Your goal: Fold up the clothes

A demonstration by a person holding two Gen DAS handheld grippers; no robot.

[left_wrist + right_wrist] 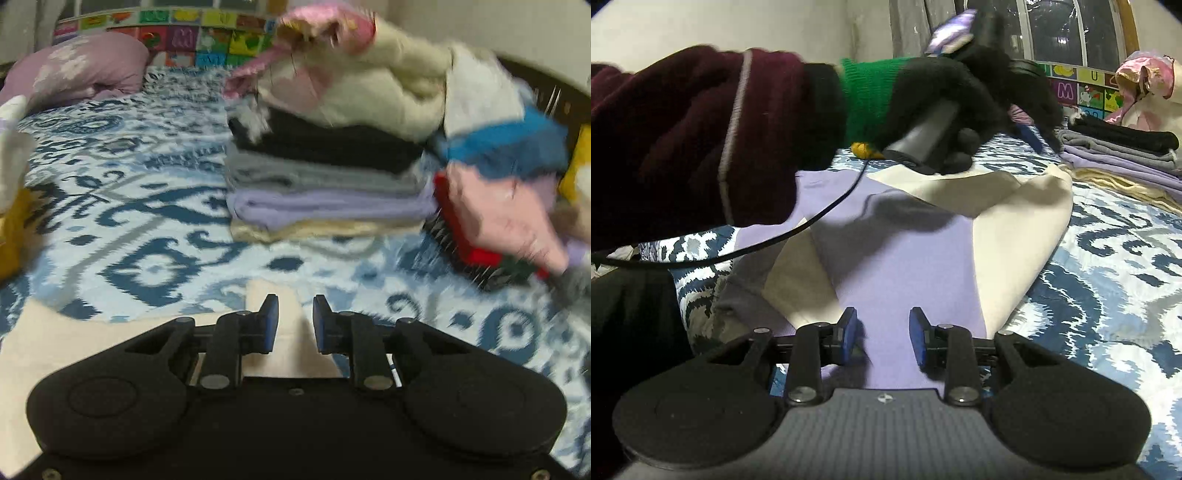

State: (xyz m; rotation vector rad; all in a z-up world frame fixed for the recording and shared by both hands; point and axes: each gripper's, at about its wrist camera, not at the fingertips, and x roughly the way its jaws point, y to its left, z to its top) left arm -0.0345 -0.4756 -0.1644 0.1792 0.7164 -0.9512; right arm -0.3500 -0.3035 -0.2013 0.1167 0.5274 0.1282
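Note:
A cream and lilac garment (1015, 221) lies spread on the blue-patterned bedspread (1108, 277). My right gripper (884, 336) hovers over its lilac panel (905, 266), jaws apart with nothing pinched. My left gripper (295, 321) sits over a cream edge of the garment (280, 347). Its blue pads (271, 321) stand apart and cloth shows in the gap, unpressed. In the right wrist view a black-gloved hand (960, 96) with a green cuff holds the left gripper's handle over the garment's far end. A stack of folded clothes (325, 177) stands just beyond.
A loose heap of clothes (498, 206) lies right of the stack, with more cream and pink pieces on top (369, 81). A lilac pillow (81, 70) is at the back left, a yellow garment (11, 236) at the left edge. A black cable (820, 218) trails across the garment.

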